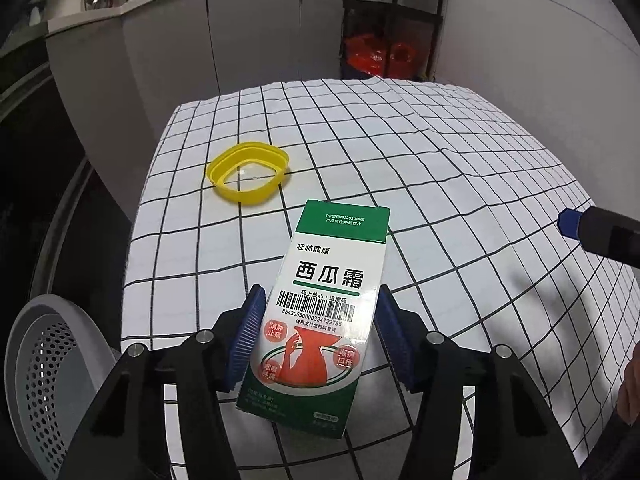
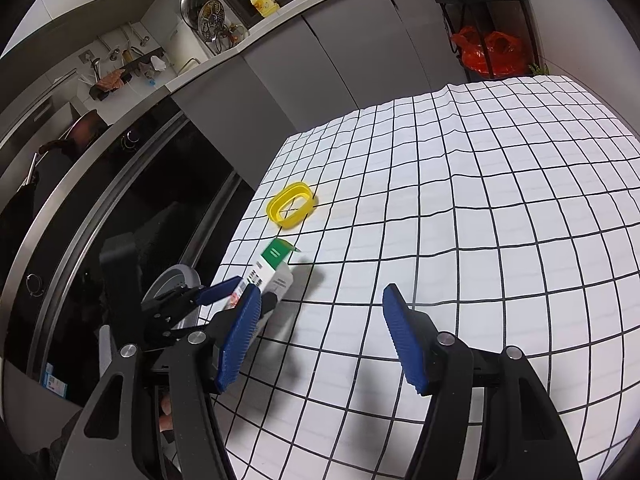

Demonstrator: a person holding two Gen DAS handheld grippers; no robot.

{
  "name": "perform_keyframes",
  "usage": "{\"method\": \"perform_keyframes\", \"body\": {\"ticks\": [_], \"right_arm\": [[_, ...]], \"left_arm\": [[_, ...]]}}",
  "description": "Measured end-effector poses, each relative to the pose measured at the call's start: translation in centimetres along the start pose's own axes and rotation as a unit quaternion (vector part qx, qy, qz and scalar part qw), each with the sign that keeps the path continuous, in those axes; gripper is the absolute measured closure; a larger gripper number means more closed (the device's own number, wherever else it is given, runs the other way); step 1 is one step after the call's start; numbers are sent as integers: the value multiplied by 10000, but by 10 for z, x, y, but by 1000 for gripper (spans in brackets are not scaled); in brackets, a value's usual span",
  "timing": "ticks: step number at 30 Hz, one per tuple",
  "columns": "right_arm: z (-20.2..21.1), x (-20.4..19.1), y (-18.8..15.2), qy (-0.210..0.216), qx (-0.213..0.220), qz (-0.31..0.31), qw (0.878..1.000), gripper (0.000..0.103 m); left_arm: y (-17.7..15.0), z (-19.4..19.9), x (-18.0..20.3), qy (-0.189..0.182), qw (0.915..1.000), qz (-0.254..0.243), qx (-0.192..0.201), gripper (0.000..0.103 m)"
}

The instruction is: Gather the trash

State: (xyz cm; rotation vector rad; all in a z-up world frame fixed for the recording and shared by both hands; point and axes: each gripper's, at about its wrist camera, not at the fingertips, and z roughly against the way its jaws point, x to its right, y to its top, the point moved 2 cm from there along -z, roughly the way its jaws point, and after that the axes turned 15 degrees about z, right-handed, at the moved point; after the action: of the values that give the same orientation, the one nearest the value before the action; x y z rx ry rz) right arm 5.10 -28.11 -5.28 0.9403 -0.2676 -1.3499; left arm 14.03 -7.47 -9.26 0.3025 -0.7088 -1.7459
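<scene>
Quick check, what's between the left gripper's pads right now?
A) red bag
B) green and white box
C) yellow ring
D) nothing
B: in the left wrist view the green and white box sits clamped between both blue pads of the left gripper, while the yellow ring lies apart on the checked cloth.
</scene>
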Motion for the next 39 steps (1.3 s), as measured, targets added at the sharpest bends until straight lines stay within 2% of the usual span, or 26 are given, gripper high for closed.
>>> {"method": "perform_keyframes", "body": {"ticks": [9,15,17,19,24,29,34,39], "right_arm": [[-11,-5,3,-40,2,105,9999,42],[-35,-17,16,-169,-91,454,9988,42],[-48,-22,24,-219,-147,596,9979,40],[-60,-28,32,-272,-163,779,9965,30],[-99,-36,56,-324,-221,1084,9933,21],[-149,-46,76,-309,-563,1365,9886,20],[-190,-51,88,-388,-833,1612,9826,20],[-224,-48,100,-530,-1085,1714,9778,20]], "left_arm": [[25,39,-22,257,9961,462,706,48],[42,61,-48,528,9875,917,1166,48],[46,67,-56,543,9847,1067,1265,48],[50,72,-66,588,9811,1221,1380,48],[55,73,-88,862,9747,1454,1463,48],[60,74,-115,1229,9635,1801,1554,48],[63,76,-129,1356,9571,1991,1613,48],[64,77,-133,1341,9552,2077,1625,48]]}}
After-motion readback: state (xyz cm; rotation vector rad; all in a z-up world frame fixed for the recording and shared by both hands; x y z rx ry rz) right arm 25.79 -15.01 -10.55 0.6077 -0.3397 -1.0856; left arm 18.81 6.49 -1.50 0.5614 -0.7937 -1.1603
